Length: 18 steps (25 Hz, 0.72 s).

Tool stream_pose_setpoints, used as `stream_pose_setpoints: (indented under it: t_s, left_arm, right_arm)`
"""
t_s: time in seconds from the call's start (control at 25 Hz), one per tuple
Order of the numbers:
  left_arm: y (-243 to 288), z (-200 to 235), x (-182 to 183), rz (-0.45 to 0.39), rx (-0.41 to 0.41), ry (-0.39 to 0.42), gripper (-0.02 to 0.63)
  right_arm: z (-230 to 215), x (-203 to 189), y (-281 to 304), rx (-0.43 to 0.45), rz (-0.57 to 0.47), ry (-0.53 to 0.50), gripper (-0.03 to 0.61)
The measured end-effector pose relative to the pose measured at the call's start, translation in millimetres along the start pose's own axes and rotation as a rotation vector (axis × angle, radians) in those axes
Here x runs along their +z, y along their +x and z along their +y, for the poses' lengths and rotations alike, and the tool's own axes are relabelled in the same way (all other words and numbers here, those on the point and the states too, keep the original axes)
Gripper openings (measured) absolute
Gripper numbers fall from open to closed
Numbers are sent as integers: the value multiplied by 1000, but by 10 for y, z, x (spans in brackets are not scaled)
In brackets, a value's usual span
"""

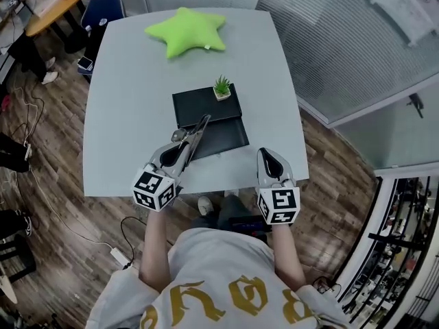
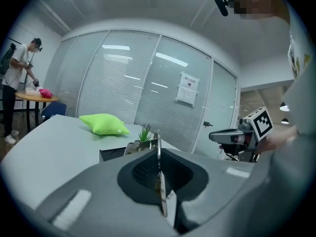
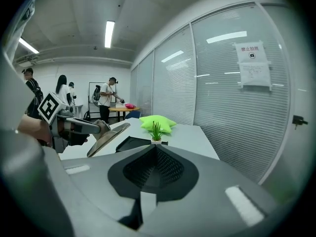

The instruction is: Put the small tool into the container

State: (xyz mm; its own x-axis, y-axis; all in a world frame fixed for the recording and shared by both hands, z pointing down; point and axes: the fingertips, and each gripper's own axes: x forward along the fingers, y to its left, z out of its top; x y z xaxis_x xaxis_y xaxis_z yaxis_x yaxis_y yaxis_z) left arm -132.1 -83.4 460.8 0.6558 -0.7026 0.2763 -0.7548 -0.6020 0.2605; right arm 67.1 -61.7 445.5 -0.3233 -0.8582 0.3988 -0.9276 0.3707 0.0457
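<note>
A thin shiny metal tool (image 1: 195,134) sticks out of my left gripper (image 1: 180,151), which is shut on it; its tip reaches over the front left corner of the open black container (image 1: 230,137). In the left gripper view the tool (image 2: 158,154) stands edge-on between the closed jaws. The right gripper view shows it as a flat scoop-like blade (image 3: 106,138), left of centre. My right gripper (image 1: 269,160) hovers at the table's front edge, right of the container, shut with nothing in it; its jaws meet at the right gripper (image 3: 156,149).
Behind the container lies a flat black lid or box (image 1: 200,105) with a small potted plant (image 1: 221,88) on its right corner. A green star cushion (image 1: 186,31) rests at the far end of the grey table (image 1: 123,115). A glass partition (image 1: 343,46) runs along the right.
</note>
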Motion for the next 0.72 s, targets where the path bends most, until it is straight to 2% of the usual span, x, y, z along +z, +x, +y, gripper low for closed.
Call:
stream_pose_setpoints:
  t_s: [0.36,0.72]
  left_arm:
    - [154,-48,11,24,-54,17,5]
    - [401,-67,-115,88,-100,21,5]
  right_arm:
    - [-98,-6,118,2,-31,46,21]
    - [-217,-142,260,16,-3,60,21]
